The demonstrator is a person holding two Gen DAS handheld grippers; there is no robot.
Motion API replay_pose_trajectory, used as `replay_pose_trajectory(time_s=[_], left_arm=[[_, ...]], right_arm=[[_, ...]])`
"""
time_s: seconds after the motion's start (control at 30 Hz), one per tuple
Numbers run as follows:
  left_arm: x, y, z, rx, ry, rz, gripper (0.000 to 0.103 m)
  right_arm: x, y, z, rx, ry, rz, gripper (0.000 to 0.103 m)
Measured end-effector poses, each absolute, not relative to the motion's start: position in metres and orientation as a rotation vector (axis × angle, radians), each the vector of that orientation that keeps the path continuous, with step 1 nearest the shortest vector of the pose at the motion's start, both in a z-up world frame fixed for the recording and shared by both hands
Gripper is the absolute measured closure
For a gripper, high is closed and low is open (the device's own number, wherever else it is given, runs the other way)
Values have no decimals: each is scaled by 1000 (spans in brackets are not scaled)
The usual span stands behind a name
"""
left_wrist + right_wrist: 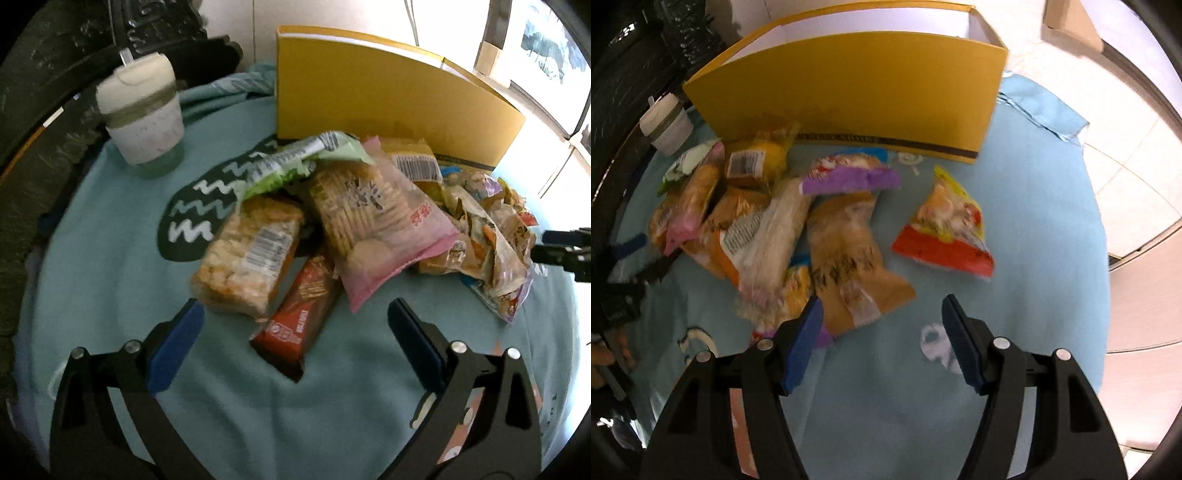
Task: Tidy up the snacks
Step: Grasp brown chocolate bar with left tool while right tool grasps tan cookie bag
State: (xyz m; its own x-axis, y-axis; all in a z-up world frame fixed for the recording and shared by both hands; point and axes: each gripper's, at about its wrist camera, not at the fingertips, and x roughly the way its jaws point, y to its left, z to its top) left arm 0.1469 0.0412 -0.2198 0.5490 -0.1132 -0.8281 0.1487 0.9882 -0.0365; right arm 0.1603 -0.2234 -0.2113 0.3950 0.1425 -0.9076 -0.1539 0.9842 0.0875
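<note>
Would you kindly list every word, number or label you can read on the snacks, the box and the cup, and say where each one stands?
No text can be read for certain.
Red packet: white print, blurred.
Pink packet: red characters and dark print, blurred.
Clear packet: barcode label, digits too small.
Yellow packet: barcode, digits too small.
Tan packet: dark characters, blurred.
Box: dark strip along the bottom, unreadable.
Cup: no text seen.

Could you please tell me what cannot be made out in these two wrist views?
- Inside of the yellow cardboard box: both views, hidden by its front wall.
- Lettering on the red-edged yellow snack packet: right wrist view, blurred.
- Lower part of the red-brown biscuit wrapper: left wrist view, covered by the clear rice-cracker pack.
</note>
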Motion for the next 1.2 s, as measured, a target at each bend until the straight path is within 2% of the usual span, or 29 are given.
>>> replay_pose_trajectory(time_s=[0.17,0.33,0.4,0.47,0.53,0.57,0.6,1.2], left_arm=[[148,47,-234,1,981,-192,23],[151,44,-237,35,953,-215,23],[154,38,-239,55,957,-214,19],[153,32,-240,111,963,-218,21],[148,35,-238,105,945,-223,44],[144,38,-236,89,937,-230,72],[139,40,-235,73,936,-245,79],[70,8,-215,95,883,-377,80]], right_arm=[[181,-205,-219,-68,1162,219,36],[200,-193,-233,-63,1164,238,35],[203,-184,-237,-124,1180,237,36],[202,-177,-235,-166,1181,267,54],[199,-178,-232,-175,1184,273,63],[197,-181,-232,-164,1182,280,65],[192,-186,-232,-144,1178,288,65],[142,-209,-209,0,1114,296,65]])
